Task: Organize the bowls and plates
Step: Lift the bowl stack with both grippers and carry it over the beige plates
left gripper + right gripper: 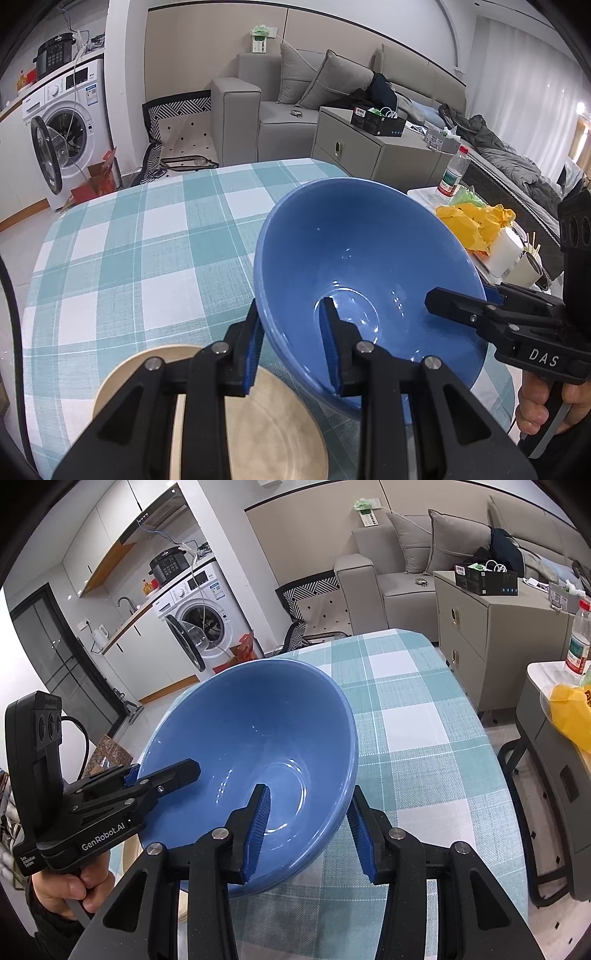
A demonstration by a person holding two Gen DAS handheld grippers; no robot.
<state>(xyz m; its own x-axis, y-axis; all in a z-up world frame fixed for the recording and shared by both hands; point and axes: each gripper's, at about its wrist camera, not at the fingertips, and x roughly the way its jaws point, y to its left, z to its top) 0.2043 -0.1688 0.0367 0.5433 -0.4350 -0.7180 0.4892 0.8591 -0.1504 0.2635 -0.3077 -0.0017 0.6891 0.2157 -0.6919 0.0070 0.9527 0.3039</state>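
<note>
Blue glazed ceramic bowl [369,280] is gripped by its rim on both sides, left claw [291,347] and right claw [308,830] both clenched on it, held tilted mid-frame above the checked bench [122,258]. Probably it gets lowered level next, maybe onto the beige round plate [269,417], lower left.

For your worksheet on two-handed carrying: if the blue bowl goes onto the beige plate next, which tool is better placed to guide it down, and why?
Left, probably. The plate shows just under the left tool, beside the bowl. Both tools clamp the rim, but the right tool grips the side away from the plate.
</note>
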